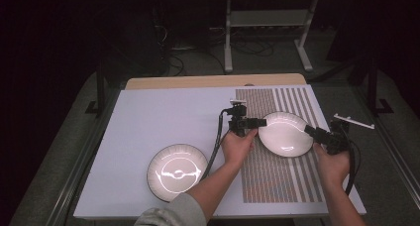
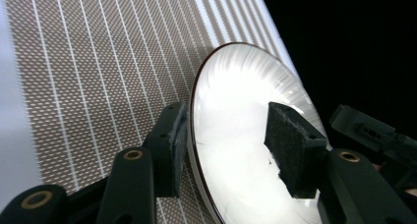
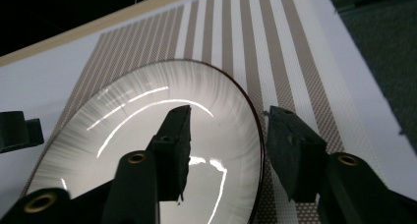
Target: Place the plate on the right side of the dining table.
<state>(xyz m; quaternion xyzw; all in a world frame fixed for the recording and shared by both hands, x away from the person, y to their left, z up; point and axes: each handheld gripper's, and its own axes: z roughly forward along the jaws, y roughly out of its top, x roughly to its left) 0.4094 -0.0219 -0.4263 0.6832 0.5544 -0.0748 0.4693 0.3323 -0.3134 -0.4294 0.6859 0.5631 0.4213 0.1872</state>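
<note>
Worktop [image 1: 158, 112]: white board with a striped mat [image 1: 277, 176] on its right half
Right plate [image 1: 286, 133]: white, glossy, dark-rimmed, on the striped mat, between the two grippers
Left plate [image 1: 177, 171]: same kind, on the bare white board near the front edge, well apart from both grippers
Left gripper [image 1: 253, 122]: at the right plate's left rim; jaws wide, one outside the rim and one over the plate's inside, no clear squeeze
Right gripper [image 1: 313, 132]: at the same plate's right rim; jaws wide, straddling the rim, one pad above the bowl, the other over the mat
Left hand [image 1: 238, 147]: behind its gripper, cable trailing down
</note>
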